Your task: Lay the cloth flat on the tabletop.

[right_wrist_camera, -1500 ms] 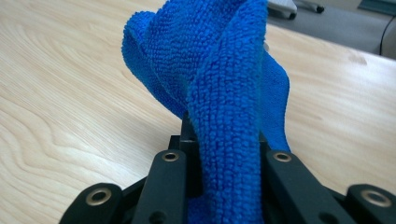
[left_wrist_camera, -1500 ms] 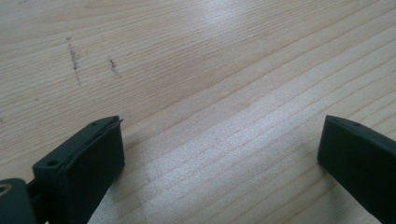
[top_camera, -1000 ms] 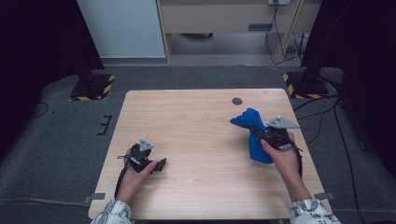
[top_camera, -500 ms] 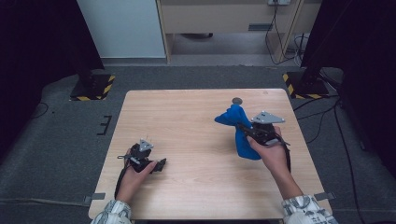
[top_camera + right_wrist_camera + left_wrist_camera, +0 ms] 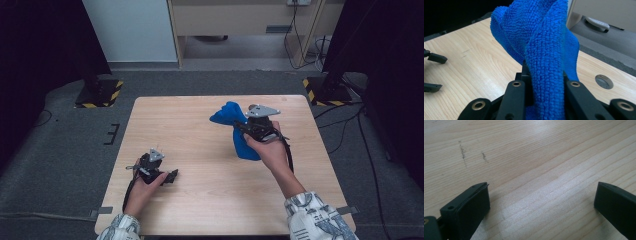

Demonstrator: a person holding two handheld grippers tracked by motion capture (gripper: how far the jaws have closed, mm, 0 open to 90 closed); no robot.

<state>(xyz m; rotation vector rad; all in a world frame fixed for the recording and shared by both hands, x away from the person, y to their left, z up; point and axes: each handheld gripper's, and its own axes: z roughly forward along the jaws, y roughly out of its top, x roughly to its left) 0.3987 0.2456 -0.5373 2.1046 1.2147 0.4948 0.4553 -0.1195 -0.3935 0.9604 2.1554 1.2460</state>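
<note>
Gripping a blue cloth [image 5: 235,125] right of centre, right gripper [image 5: 246,131] apparently lifted it; left gripper [image 5: 172,176] rested wide-jawed, near-left on table [image 5: 200,200].

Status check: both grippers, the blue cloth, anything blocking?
Right gripper shut on blue cloth, lifted. Left gripper open, low over table. Nothing in the way.

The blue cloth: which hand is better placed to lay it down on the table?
The right. The right gripper grips the blue cloth above the table; the left gripper rests open, apart from it.
</note>
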